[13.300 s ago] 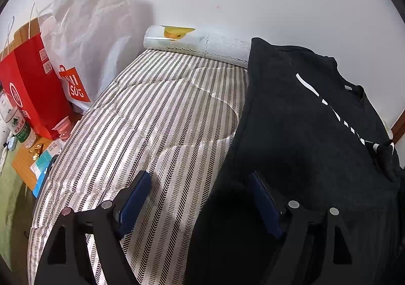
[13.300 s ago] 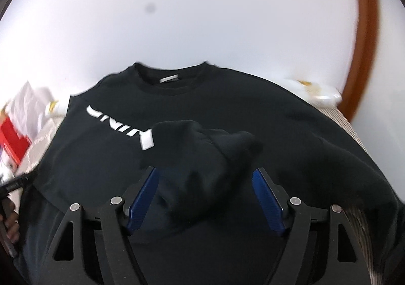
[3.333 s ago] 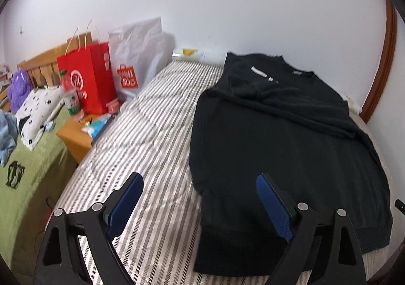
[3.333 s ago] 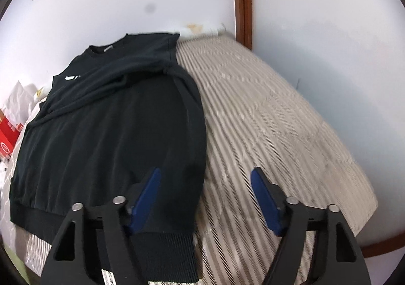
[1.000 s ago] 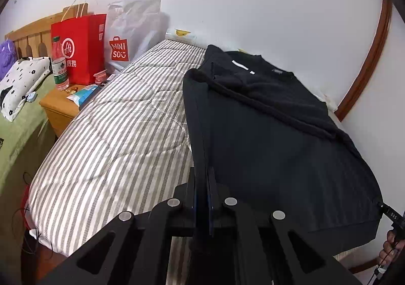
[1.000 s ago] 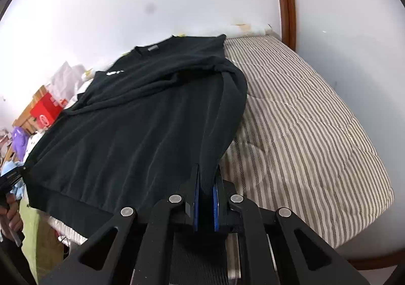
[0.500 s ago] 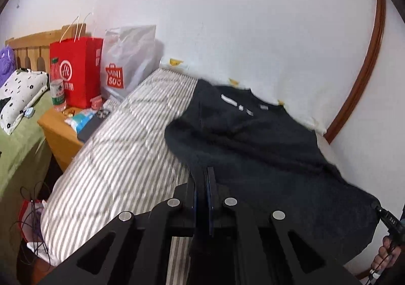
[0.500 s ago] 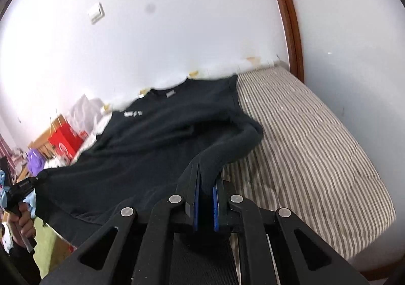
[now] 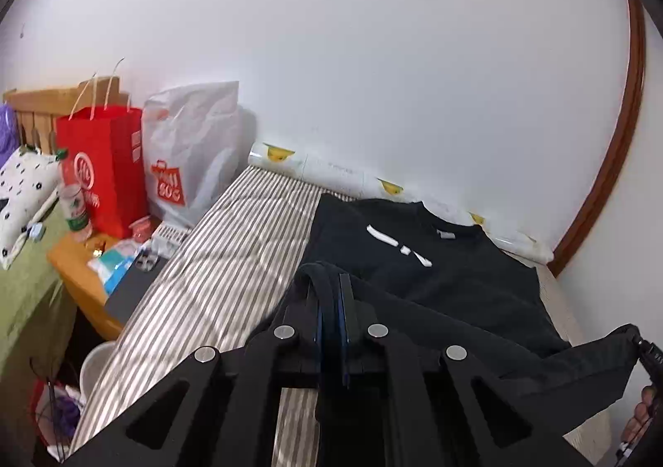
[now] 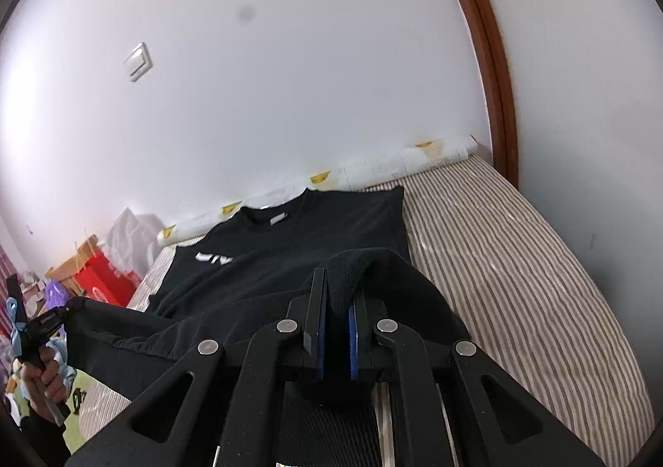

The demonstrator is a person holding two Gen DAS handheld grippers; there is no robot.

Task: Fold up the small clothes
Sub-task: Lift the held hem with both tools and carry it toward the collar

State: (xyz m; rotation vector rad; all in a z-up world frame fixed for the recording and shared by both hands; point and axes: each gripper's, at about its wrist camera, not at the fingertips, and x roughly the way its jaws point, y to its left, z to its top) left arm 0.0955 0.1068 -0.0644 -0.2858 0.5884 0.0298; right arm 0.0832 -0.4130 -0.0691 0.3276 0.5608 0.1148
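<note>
Left wrist view: the left gripper (image 9: 331, 303) clamps one bottom corner of a black long-sleeved cotton sweatshirt (image 9: 439, 272); the right gripper (image 10: 335, 303) pinches the other. Its hem hangs lifted above the striped quilted mattress (image 9: 232, 276), collar end lying flat. Uneven carrying could skew the fold, or thick fabric could slip free.

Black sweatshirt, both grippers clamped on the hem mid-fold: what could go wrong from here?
1. The hem sags between the left gripper and the right gripper, so it may land crooked on the black sweatshirt.
2. Each grip holds only a thin bunch of fabric; a tug could slip one corner free.
3. The collar end lies close to the rolled sheet at the wall; carrying the hem too far may overshoot onto it.
</note>
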